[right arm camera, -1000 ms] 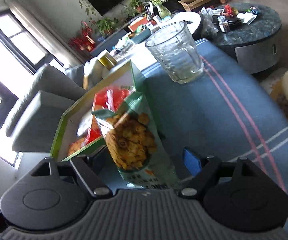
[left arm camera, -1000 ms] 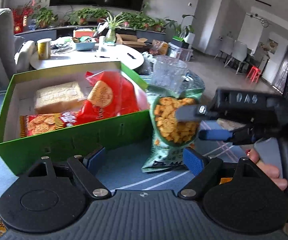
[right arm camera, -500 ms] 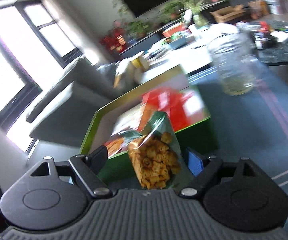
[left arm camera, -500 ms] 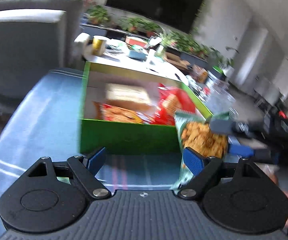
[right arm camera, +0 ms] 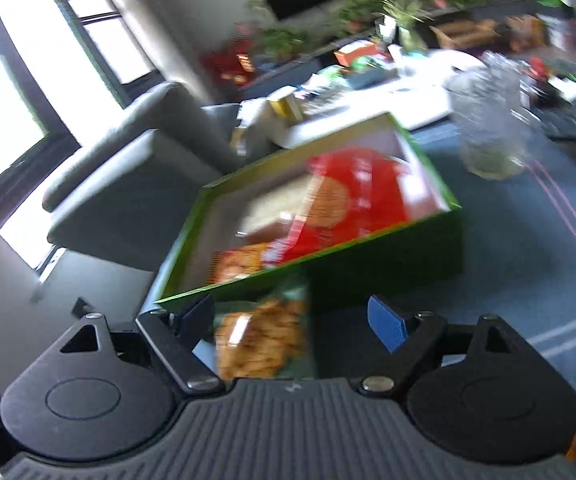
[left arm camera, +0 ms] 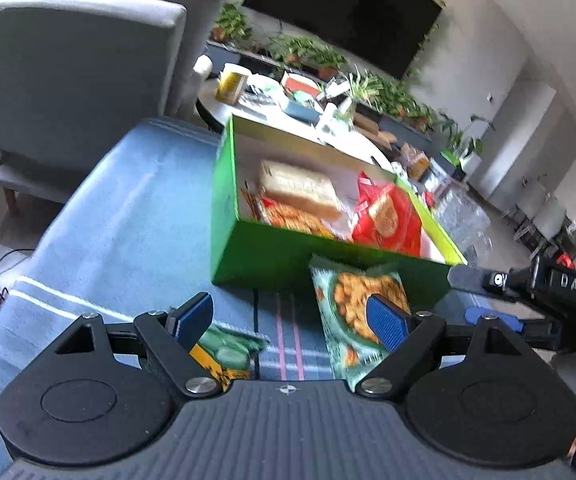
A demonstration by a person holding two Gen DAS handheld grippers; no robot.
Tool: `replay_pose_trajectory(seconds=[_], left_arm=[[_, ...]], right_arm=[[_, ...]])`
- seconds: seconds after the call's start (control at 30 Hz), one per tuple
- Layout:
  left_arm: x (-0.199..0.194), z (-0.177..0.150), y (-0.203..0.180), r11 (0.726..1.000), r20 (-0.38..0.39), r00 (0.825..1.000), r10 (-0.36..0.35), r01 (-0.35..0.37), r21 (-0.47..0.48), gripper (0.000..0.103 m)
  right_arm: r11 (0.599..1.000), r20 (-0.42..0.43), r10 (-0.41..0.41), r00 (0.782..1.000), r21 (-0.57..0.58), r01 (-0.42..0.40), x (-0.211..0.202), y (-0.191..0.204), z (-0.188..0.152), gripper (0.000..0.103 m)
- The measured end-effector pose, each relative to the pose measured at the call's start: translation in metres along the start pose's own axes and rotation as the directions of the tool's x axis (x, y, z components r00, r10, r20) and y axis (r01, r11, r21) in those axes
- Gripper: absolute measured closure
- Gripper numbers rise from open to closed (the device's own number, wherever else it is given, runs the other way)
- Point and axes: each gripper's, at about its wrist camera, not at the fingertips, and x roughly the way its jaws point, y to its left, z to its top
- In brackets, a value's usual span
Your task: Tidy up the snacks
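On the blue tablecloth (left arm camera: 127, 220), just in front of the green box (left arm camera: 267, 256), the green snack bag (left arm camera: 352, 304) w/ orange bites is lying flat, its top edge reaching the box's near wall. The right gripper (right arm camera: 288, 318) is hovering over it, jaws apart; the bag is sitting btwn them but not pinched. The left gripper (left arm camera: 288, 316) is hanging wide open too, gripping nothing, a yellow-green packet (left arm camera: 227, 354) peeking out under its left finger. Inside the box, a pale bread pack (left arm camera: 300, 188), an orange cracker pack (left arm camera: 292, 216) & a red pack (left arm camera: 388, 216) are lying together. A glass jug (right arm camera: 492, 128) is standing beyond the box.
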Motion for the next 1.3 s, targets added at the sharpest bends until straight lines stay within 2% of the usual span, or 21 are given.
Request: replay_pose_trajectory(seconds=[0.2, 0.33, 0.43, 0.6, 0.7, 0.9, 1.0, 1.13, 1.17, 1.3], left_arm=[[0.012, -0.011, -0.007, 0.999, -0.054, 0.998, -0.018, 0.020, 0.034, 0.021], [0.023, -0.014, -0.011, 0.999, -0.089, 0.996, -0.026, 0.030, 0.044, 0.021], [0.027, -0.017, -0.020, 0.995, -0.096, 0.995, -0.032, 0.041, 0.092, 0.021], [0.031, -0.017, -0.032, 0.988, -0.136, 0.986, -0.096, 0.111, 0.111, 0.021], [0.035, -0.020, -0.040, 0.981, -0.149, 0.984, -0.095, 0.118, 0.157, 0.022], [0.049, -0.022, -0.045, 0.979, -0.194, 0.975, -0.108, 0.138, 0.152, 0.027], [0.052, -0.024, -0.050, 0.973, -0.203, 0.972, -0.121, 0.157, 0.172, 0.033], [0.055, -0.026, -0.058, 0.964, -0.206, 0.967, -0.149, 0.188, 0.186, 0.035], [0.054, -0.027, -0.060, 0.960, -0.206, 0.966, -0.159, 0.200, 0.198, 0.039], [0.039, -0.026, -0.066, 0.949, -0.170, 0.968, -0.185, 0.221, 0.227, 0.039]], right_arm=[[1.000, -0.059, -0.013, 0.998, 0.011, 0.014, 0.004, -0.009, -0.004, 0.041], [1.000, -0.106, 0.024, 0.994, 0.011, -0.023, 0.007, -0.006, -0.011, 0.041], [1.000, -0.111, 0.027, 0.993, 0.019, -0.025, 0.010, -0.003, -0.013, 0.041], [0.998, -0.118, 0.049, 0.992, 0.032, -0.045, 0.016, 0.001, -0.012, 0.041], [0.998, -0.126, 0.055, 0.990, 0.035, -0.051, 0.017, 0.001, -0.013, 0.041], [0.990, -0.171, 0.109, 0.979, 0.104, -0.092, 0.024, -0.005, -0.017, 0.041], [0.989, -0.195, 0.118, 0.974, 0.114, -0.097, 0.030, -0.004, -0.019, 0.041], [0.983, -0.241, 0.143, 0.960, 0.144, -0.110, 0.043, -0.003, -0.022, 0.041], [0.984, -0.245, 0.143, 0.959, 0.144, -0.109, 0.045, -0.002, -0.023, 0.041], [0.984, -0.225, 0.152, 0.962, 0.121, -0.127, 0.035, 0.004, -0.024, 0.046]])
